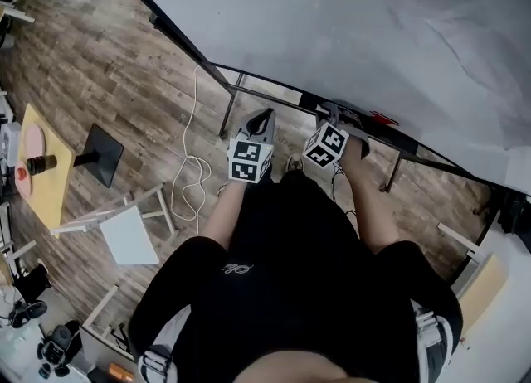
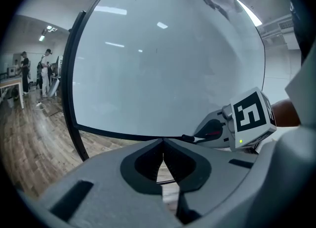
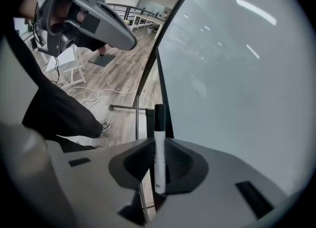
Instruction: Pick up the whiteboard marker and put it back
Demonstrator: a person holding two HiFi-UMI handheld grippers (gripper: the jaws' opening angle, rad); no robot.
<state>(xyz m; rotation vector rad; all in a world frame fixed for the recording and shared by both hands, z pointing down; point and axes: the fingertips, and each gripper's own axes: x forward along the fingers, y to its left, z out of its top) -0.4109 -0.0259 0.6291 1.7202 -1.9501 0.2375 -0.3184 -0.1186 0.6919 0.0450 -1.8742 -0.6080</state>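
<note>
Angling downward beside the whiteboard (image 3: 237, 74), the right tool (image 3: 157, 142) pinches the marker (image 3: 159, 160); the left tool (image 2: 162, 143) is pressed together.

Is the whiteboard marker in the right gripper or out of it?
In: the right gripper is clamped on the whiteboard marker, its black cap sticking out ahead.

Left gripper (image 2: 162, 145) jaws together, whiteboard (image 2: 163, 64) ahead, right gripper (image 2: 201, 133) at right, wood floor (image 2: 34, 153).

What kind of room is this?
Probably a lab or workshop: a big whiteboard on a stand, a loose cable across the wooden floor, and people standing by a table far off.
</note>
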